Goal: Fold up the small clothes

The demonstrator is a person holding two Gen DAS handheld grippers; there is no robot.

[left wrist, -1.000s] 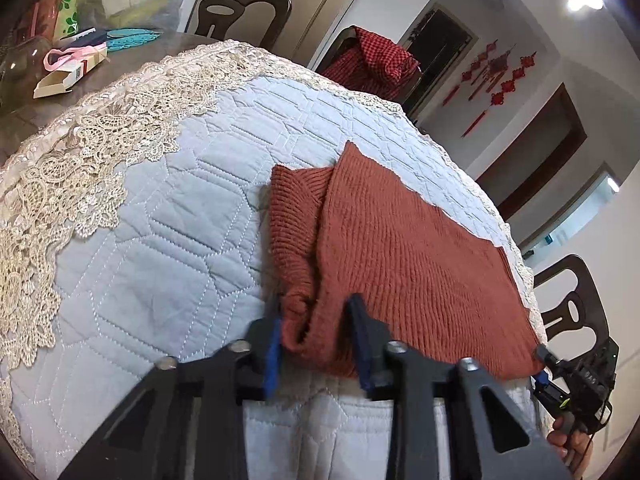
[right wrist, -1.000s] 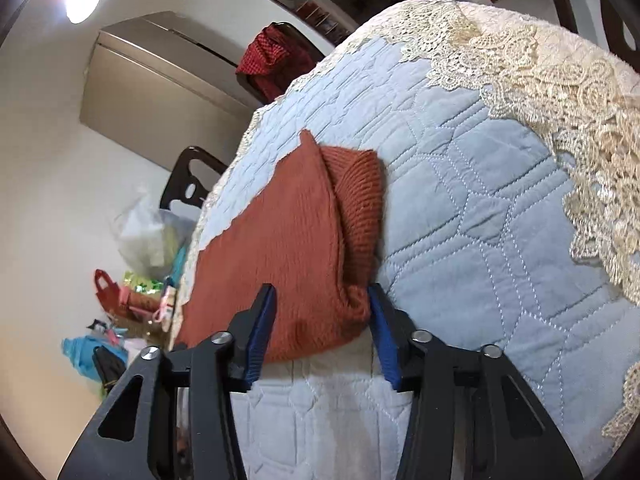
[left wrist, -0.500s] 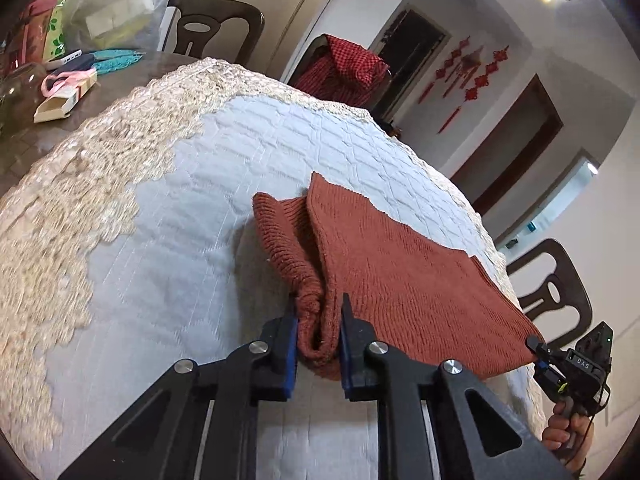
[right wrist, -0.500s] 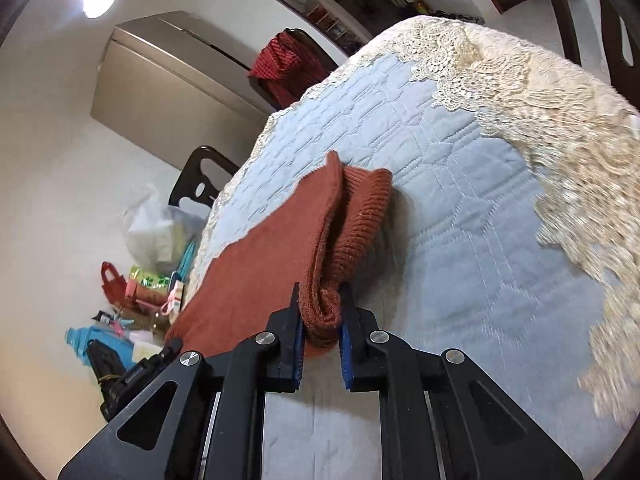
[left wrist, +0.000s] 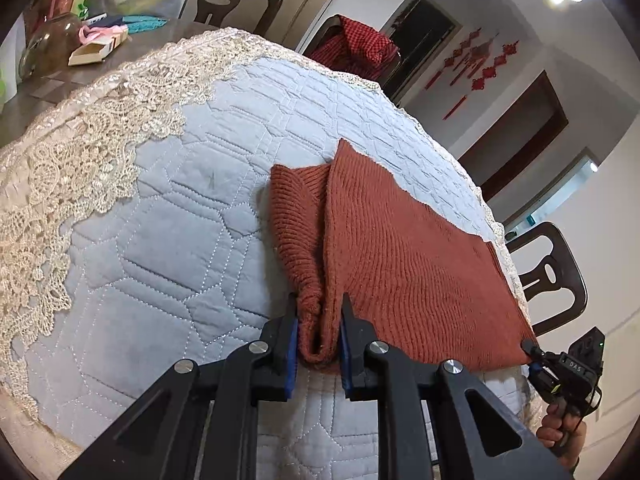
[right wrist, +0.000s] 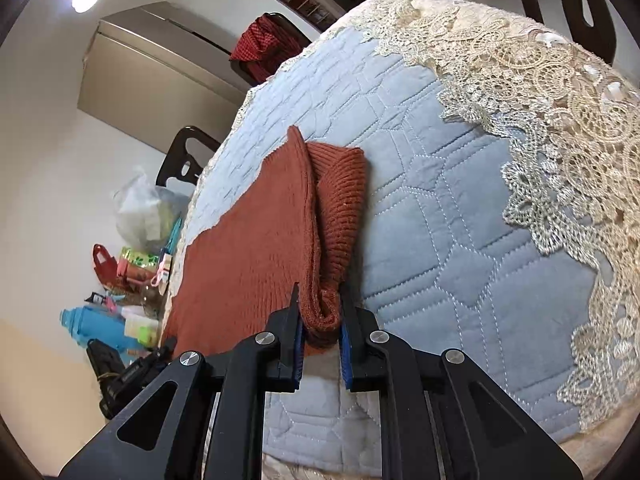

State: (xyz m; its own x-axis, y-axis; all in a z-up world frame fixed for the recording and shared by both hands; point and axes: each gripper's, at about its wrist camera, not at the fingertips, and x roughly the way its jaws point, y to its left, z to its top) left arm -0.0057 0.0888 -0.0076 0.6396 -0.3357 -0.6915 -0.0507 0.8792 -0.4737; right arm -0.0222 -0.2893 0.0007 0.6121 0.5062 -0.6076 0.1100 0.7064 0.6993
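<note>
A rust-red knitted garment [left wrist: 400, 256] lies partly folded on a quilted blue cloth, with a ribbed part [left wrist: 296, 216] tucked at one side. My left gripper [left wrist: 319, 322] is shut on the garment's near left corner, the knit bunched between its blue pads. My right gripper [right wrist: 320, 312] is shut on the garment's [right wrist: 256, 256] near right corner in the right wrist view, next to the ribbed part [right wrist: 344, 200]. The right gripper also shows at the garment's far corner in the left wrist view [left wrist: 534, 350].
The quilted blue cloth [left wrist: 168, 240] has a wide cream lace border [left wrist: 80, 148]. Boxes, a jar and bags [left wrist: 80, 44] crowd the bare table beyond the lace. Dark chairs [left wrist: 556, 280] stand around; one carries a red checked cloth [left wrist: 356, 48].
Both grippers closed on the garment's near corners about half a second ago and still hold them. The pinched cloth has come down closer to the table since then.
</note>
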